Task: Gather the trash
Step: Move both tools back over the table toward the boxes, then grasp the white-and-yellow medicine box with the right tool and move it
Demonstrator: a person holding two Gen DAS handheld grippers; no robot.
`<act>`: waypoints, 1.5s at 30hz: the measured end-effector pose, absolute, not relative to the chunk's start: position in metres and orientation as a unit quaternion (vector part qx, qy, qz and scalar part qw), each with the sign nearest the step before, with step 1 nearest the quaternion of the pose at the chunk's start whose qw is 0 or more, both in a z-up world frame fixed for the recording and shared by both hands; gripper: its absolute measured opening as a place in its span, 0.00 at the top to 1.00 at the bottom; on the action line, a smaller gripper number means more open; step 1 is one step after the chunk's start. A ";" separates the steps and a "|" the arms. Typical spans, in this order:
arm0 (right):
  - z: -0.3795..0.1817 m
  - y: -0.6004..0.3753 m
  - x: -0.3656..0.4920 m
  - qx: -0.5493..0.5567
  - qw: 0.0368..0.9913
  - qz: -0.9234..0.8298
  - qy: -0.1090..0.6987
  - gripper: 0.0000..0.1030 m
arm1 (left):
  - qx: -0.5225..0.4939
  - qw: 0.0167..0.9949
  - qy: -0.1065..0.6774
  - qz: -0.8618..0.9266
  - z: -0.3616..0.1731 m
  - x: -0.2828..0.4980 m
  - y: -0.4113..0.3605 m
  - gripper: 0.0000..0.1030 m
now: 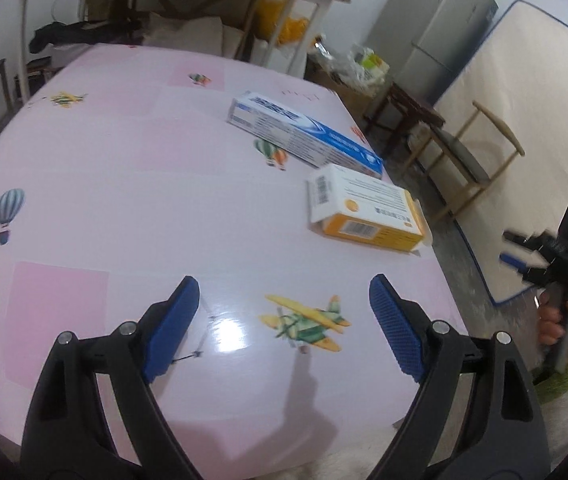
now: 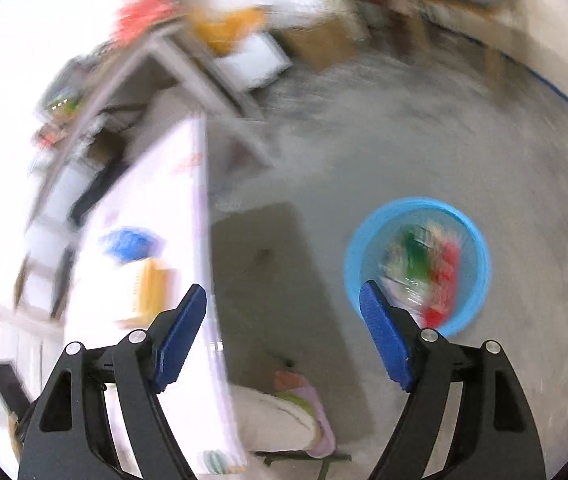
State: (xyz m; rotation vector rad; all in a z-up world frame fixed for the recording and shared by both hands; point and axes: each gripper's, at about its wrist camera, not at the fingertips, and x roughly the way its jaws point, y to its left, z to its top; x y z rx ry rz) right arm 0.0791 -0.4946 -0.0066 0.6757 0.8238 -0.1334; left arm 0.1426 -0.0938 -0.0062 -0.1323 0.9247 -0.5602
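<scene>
My left hand-held gripper (image 1: 284, 320) hovers over the worktop (image 1: 123, 152) with jaws apart and empty, aimed at the trash left to collect: an orange-and-white box (image 1: 364, 212) at one o'clock and a blue-and-white box (image 1: 304, 134) beyond it, both near the worktop's right edge. My right hand-held gripper (image 2: 284, 336) (view blurred) also stands apart and empty above open floor; the blue basin (image 2: 418, 264), at three o'clock, already holds wrappers.

Grey fridge (image 1: 440, 28), wooden chair (image 1: 468, 160), leaning mattress (image 1: 524, 120)
</scene>
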 end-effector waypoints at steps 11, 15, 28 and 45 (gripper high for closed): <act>-0.042 -0.447 0.209 0.466 0.778 0.020 0.421 0.57 | -0.093 0.862 0.417 -0.271 -0.025 0.126 -0.059 0.20; -0.071 -0.427 0.219 0.455 0.763 -0.012 0.460 0.67 | -0.097 0.864 0.414 -0.270 -0.031 0.130 -0.047 0.20; -0.043 -0.308 0.191 0.372 0.751 0.120 0.532 0.68 | -0.137 0.864 0.411 -0.258 -0.042 0.153 -0.012 0.20; -0.038 -0.261 0.237 0.313 0.760 0.172 0.543 0.49 | -0.149 0.848 0.425 -0.281 -0.024 0.163 -0.031 0.29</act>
